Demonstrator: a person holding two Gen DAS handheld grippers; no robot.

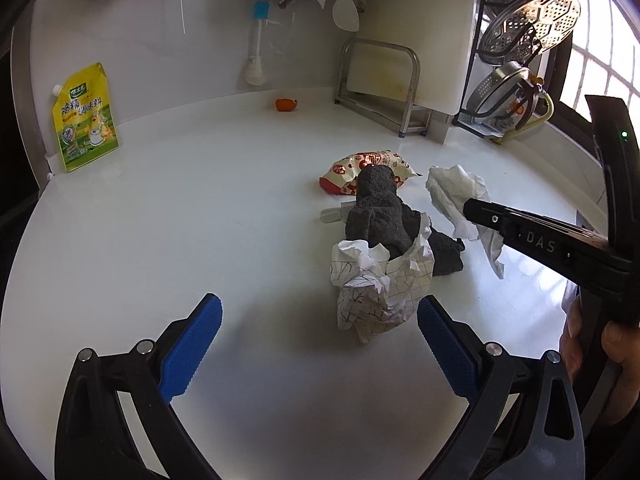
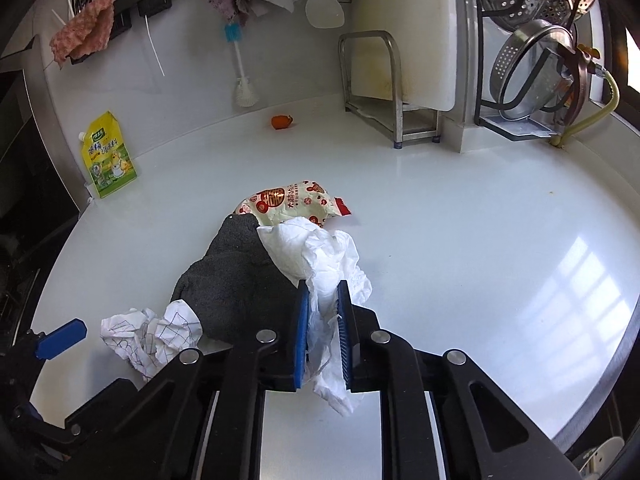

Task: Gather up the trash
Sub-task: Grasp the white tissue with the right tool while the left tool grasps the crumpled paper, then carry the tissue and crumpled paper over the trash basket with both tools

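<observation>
The right tongs (image 2: 323, 300) are clamping a crumpled white tissue (image 2: 320, 256) between their blue pads, the paper bunching above the tips and trailing down behind them. In the left wrist view the tissue seems to be hanging clear of the white bench (image 2: 460, 240), though I cannot tell whether its lowest flap is touching. The left tongs (image 1: 320, 328) are standing wide open and empty, low over the bench, just short of a crumpled sheet of grid-lined paper (image 1: 376, 292).

Judging by this, the pickup of the tissue is the step in hand, and the grip looks made. The next move is probably calling for a lift straight off the pile so the loose tail is not dragging anything, then a carry to a bin, which no view is showing. The tissue is thin, soft and ragged, so it may slip or tear.

Just beyond the lined paper, a dark grey knitted cloth (image 1: 376, 216) is lying partly inside it. Behind that, a red-and-cream snack wrapper (image 2: 296, 204) is lying flat, touching the cloth. Farther back, a small orange scrap (image 2: 282, 121) is sitting near the wall, well apart.
</observation>
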